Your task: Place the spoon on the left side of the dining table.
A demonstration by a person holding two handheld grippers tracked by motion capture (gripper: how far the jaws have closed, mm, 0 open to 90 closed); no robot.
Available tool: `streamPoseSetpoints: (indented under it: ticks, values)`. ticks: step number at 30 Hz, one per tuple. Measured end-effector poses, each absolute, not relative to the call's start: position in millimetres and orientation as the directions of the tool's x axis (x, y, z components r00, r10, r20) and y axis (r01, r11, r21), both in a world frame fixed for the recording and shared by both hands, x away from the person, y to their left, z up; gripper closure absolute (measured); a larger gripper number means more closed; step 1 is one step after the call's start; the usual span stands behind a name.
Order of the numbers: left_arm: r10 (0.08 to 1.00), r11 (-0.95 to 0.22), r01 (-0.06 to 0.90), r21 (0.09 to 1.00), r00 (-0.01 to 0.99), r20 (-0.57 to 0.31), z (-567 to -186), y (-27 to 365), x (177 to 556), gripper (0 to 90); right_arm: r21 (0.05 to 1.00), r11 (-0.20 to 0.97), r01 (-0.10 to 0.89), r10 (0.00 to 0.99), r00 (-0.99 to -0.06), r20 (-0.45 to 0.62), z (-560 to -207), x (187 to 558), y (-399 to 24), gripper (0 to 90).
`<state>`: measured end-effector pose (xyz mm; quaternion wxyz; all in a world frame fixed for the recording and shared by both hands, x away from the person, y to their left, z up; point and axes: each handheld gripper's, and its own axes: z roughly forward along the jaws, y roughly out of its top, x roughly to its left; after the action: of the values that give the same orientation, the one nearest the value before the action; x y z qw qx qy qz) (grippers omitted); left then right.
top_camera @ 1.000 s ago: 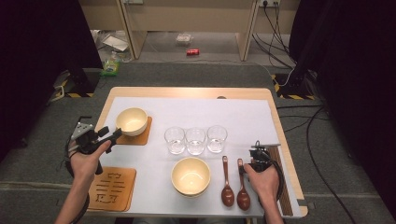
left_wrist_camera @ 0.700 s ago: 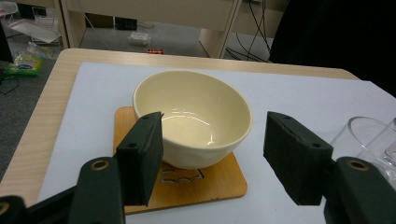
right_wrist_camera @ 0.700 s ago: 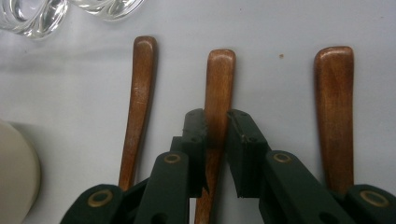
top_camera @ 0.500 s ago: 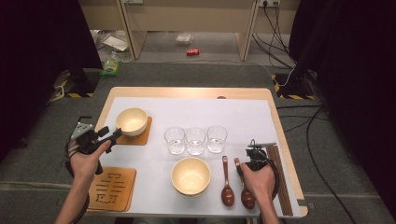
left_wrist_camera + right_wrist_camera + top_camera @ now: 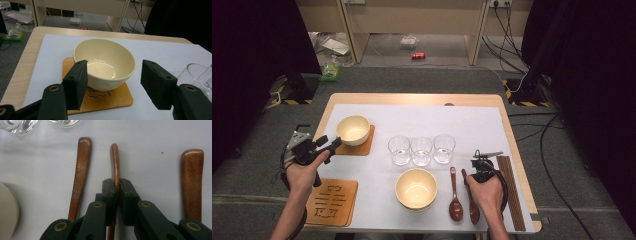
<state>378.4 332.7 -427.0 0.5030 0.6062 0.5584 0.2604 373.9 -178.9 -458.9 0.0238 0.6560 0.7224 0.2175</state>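
Right gripper (image 5: 116, 195): jaws have just been closing and now clamp the handle of a dark brown wooden spoon (image 5: 115, 162), turned on edge between the pads. The spoon lies on the white sheet covering the table (image 5: 512, 125), between a second brown wooden spoon (image 5: 79, 175) and a brown wooden piece (image 5: 192, 182) to its right, possibly chopsticks.

Left gripper (image 5: 113, 85): jaws spread wide, grasping nothing, facing a cream ceramic bowl (image 5: 105, 65) on a square wooden coaster (image 5: 117, 98).
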Motion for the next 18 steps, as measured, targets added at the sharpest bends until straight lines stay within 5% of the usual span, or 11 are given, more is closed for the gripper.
streamPoseSetpoints:
  ticks: [18]
  values:
    - [0.938,0.138,0.417,0.898,0.237,-0.255,-427.6,334.4,377.1,39.0,0.398,0.056,0.916,0.940,-0.182,0.287,-462.6,369.0,-183.8,84.6]
